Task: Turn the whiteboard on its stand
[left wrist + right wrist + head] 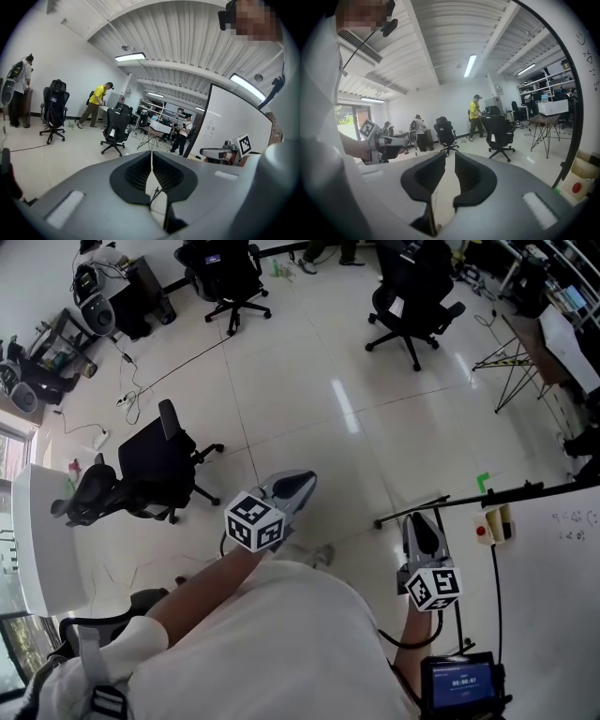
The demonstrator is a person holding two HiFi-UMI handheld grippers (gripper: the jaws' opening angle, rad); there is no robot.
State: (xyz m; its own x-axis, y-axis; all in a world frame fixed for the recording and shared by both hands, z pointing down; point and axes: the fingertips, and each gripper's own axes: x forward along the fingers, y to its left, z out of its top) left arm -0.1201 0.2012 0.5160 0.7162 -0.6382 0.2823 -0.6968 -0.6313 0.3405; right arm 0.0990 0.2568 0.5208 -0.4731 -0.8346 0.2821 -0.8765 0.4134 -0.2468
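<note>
The whiteboard (553, 606) stands at the person's right, its white face turned towards them and its black top rail (487, 495) running off past the right gripper (420, 523). That gripper is near the rail's end. Its jaws are a narrow slit apart, with only floor showing between them and the board's edge off to their right. The left gripper (298, 486) is held out over open floor, well apart from the board, jaws pressed together on nothing.

A few faint pen marks sit near the board's top corner (569, 524), too small for me to read. A red round piece (482, 532) sits just under the rail. Each gripper's cube carries black-and-white square markers. A small screen (459, 681) low on the right arm shows bright digits I cannot make out. Black office chairs (150, 470) stand about the tiled floor, and across the room someone in a yellow shirt (98, 95) stands at a desk.
</note>
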